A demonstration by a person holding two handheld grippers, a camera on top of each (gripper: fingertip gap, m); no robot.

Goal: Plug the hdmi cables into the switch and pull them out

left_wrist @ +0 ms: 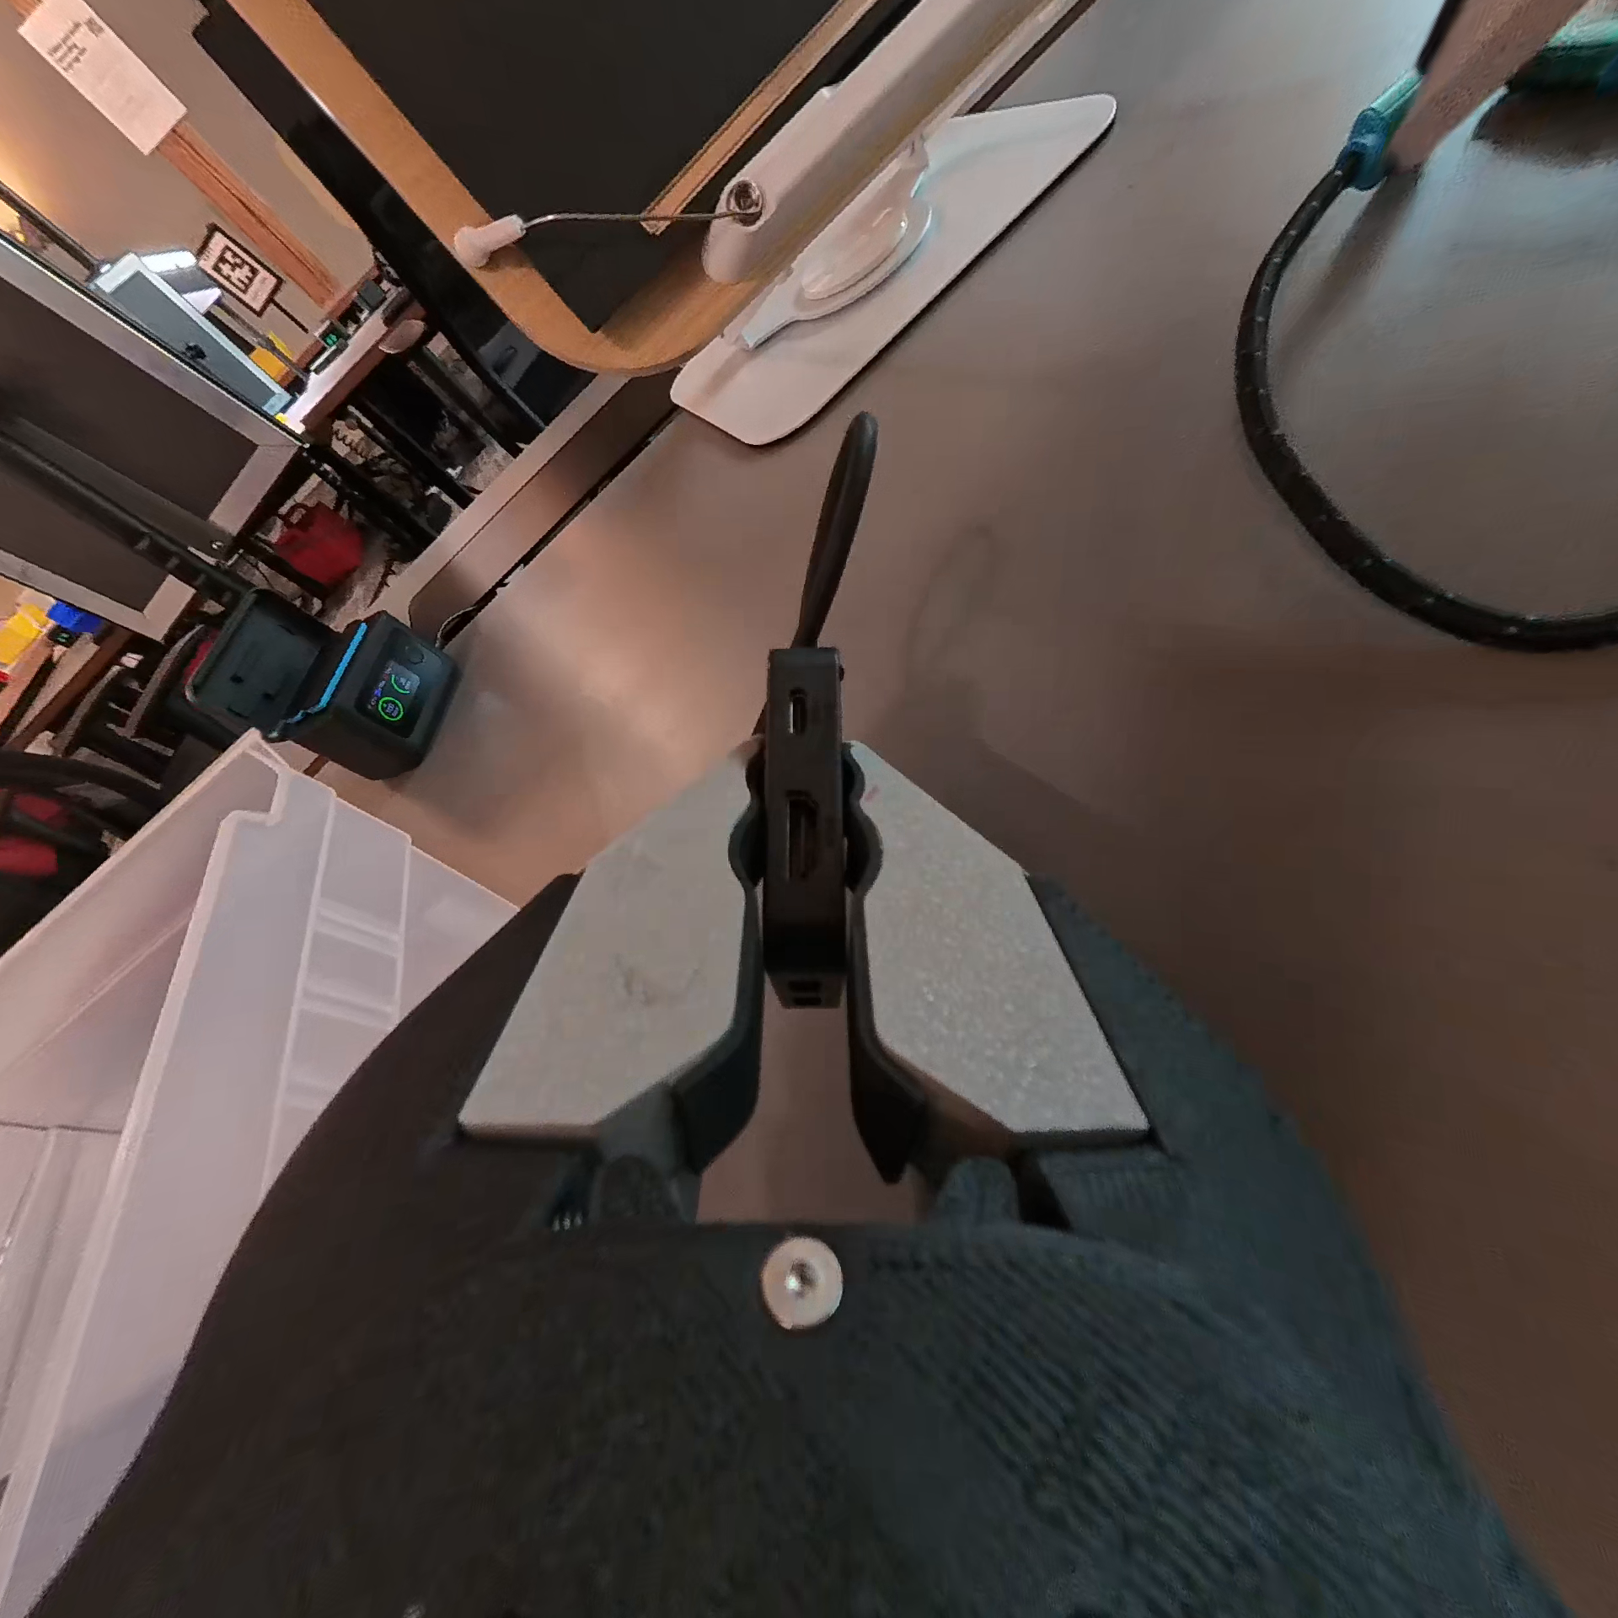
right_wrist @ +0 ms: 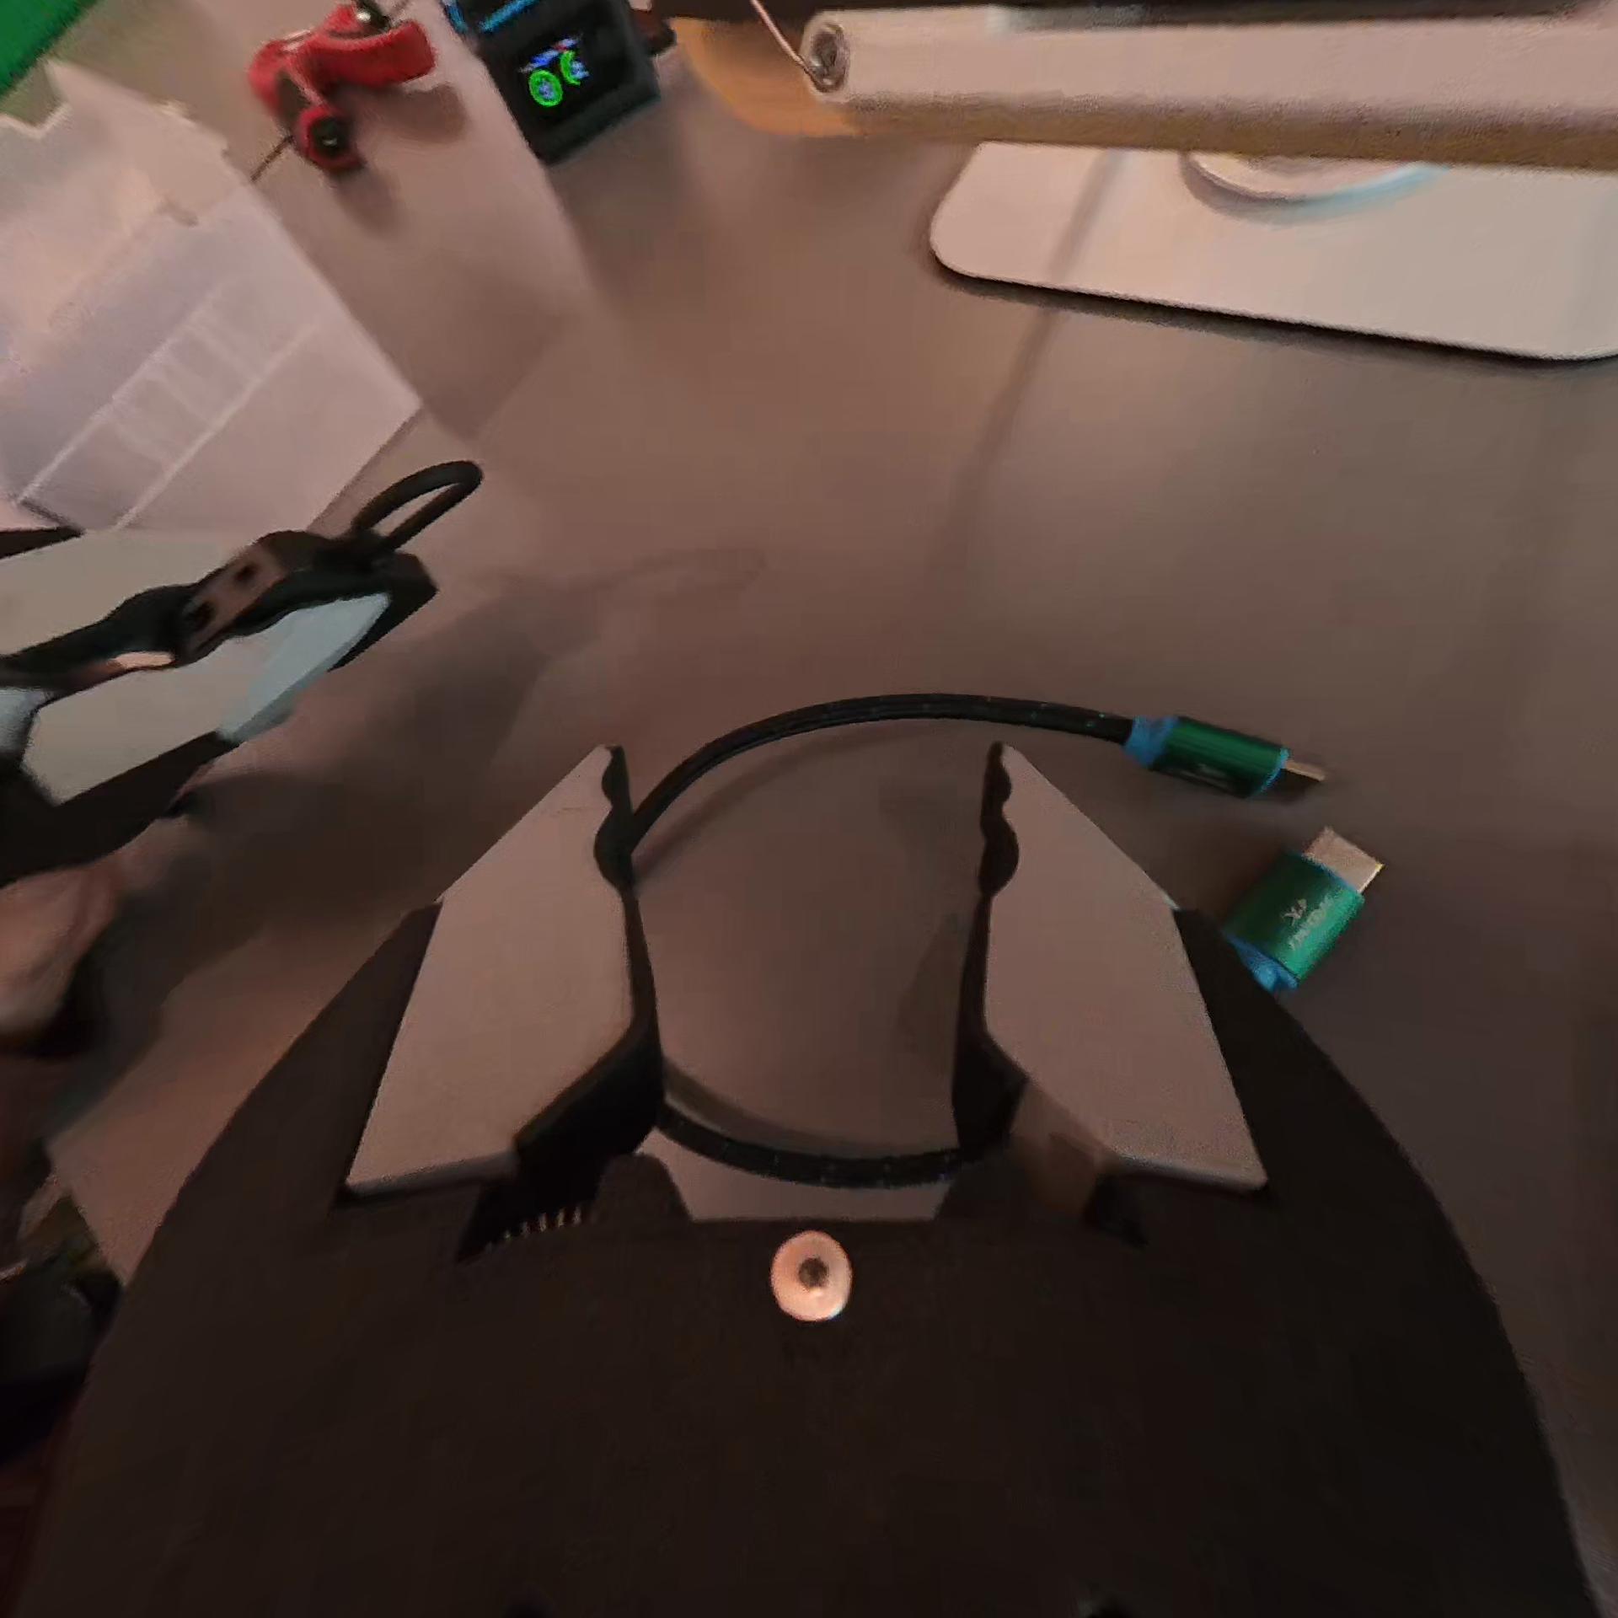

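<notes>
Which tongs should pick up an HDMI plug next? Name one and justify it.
Right. The right tongs are open and empty directly over the braided cable, with both green plugs close by on the table. The left tongs are shut on the switch.

switch (left_wrist: 804, 840) between left tongs (left_wrist: 804, 832); cable (right_wrist: 875, 714) on table (right_wrist: 875, 525) under right tongs (right_wrist: 805, 840)

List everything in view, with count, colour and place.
switch: one, black, clamped in the left gripper
cable: one, black braid, two green plugs, lying on the table
table: one, dark brown
monitor stand: one, white, far side
bin: one, clear plastic, left edge
small box with lit screen: one, black, beside the bin
clamp: one, red, far left
left gripper: shut on the switch
right gripper: open, over the cable loop
</notes>
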